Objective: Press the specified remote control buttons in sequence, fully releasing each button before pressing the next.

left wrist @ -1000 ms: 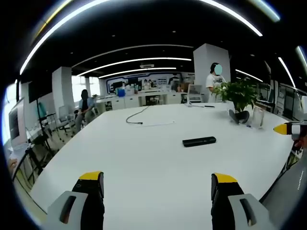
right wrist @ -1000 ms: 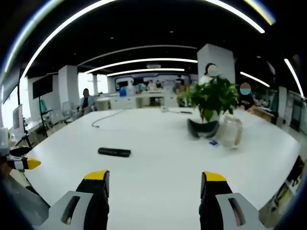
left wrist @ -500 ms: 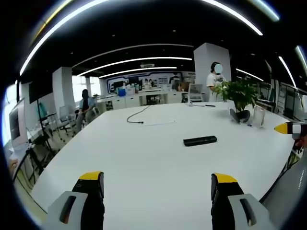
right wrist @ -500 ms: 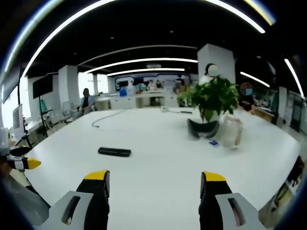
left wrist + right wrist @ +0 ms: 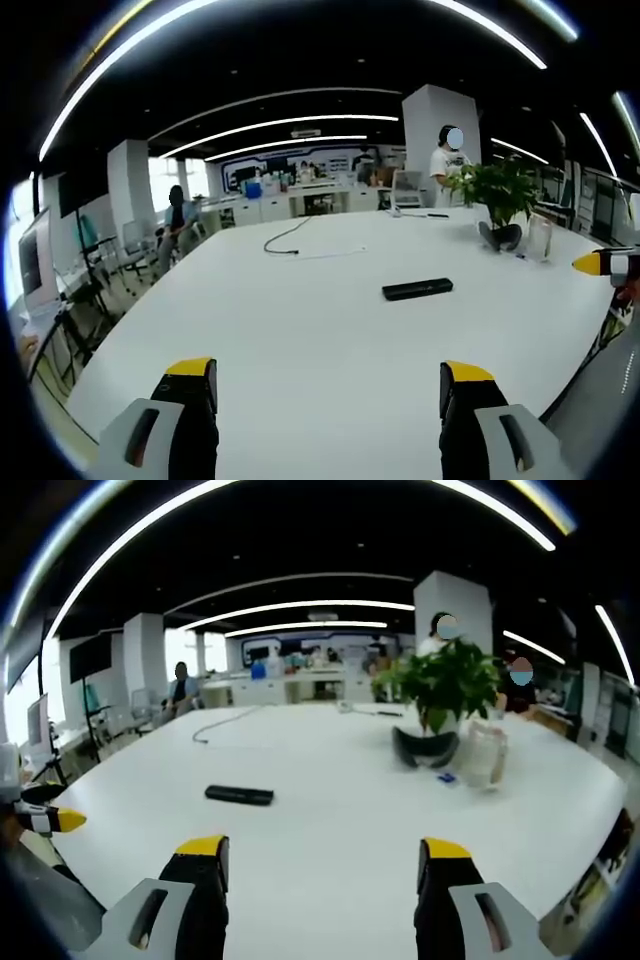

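Black remote (image 5: 417, 289) lies flat on white table (image 5: 300, 330), roughly mid-surface, well apart from both tools and touching nothing else. Left tool (image 5: 328, 385) hovers low over near edge, jaws spread wide, gripping nothing. Right tool (image 5: 320, 863) likewise spread and empty, over same near edge; from that view remote (image 5: 239, 795) sits ahead and off to one side. Yellow tip of right tool (image 5: 598, 264) pokes into left gripper view; yellow tip of left tool (image 5: 50, 821) pokes into right gripper view. Potted plant (image 5: 441, 692) stands toward far side of table, with clear container (image 5: 484, 754) just beside it; thin cable (image 5: 288, 240) trails near far edge.

No button touched yet, by the look of it; approach not begun.

Risks from here: spread jaws too broad for a single button, likely to mash two keys at once unless closed to one tip. Light, unanchored remote likely to skid or tip under an off-centre push. Buttons too small to read from this range, so wrong-key error probable without closer aim.
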Motion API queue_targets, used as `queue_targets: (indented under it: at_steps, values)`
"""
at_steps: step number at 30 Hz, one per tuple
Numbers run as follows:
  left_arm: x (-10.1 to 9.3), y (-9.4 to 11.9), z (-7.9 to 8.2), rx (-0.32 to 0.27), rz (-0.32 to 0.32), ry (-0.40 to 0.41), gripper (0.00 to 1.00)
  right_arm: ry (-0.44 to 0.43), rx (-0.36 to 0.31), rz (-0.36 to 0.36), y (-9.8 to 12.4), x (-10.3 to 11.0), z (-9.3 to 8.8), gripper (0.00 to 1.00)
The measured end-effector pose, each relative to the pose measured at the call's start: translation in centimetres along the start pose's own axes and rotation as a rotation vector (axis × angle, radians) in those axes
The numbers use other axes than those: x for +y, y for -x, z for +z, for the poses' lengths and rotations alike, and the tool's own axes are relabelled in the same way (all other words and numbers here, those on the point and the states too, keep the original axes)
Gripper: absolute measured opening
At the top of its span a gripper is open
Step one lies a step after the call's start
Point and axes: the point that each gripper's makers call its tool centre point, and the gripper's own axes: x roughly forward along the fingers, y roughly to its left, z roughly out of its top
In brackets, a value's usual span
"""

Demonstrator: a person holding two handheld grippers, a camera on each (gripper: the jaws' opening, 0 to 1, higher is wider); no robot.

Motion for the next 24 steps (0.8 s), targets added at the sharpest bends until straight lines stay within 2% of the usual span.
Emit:
queue_targets:
  at_steps: [24]
  values:
    - [-0.15,-0.06,-0.3,0.015,-0.007,-0.008,0.95,0.019,0.012,0.014,-0.09,0.39,-0.19,0.74]
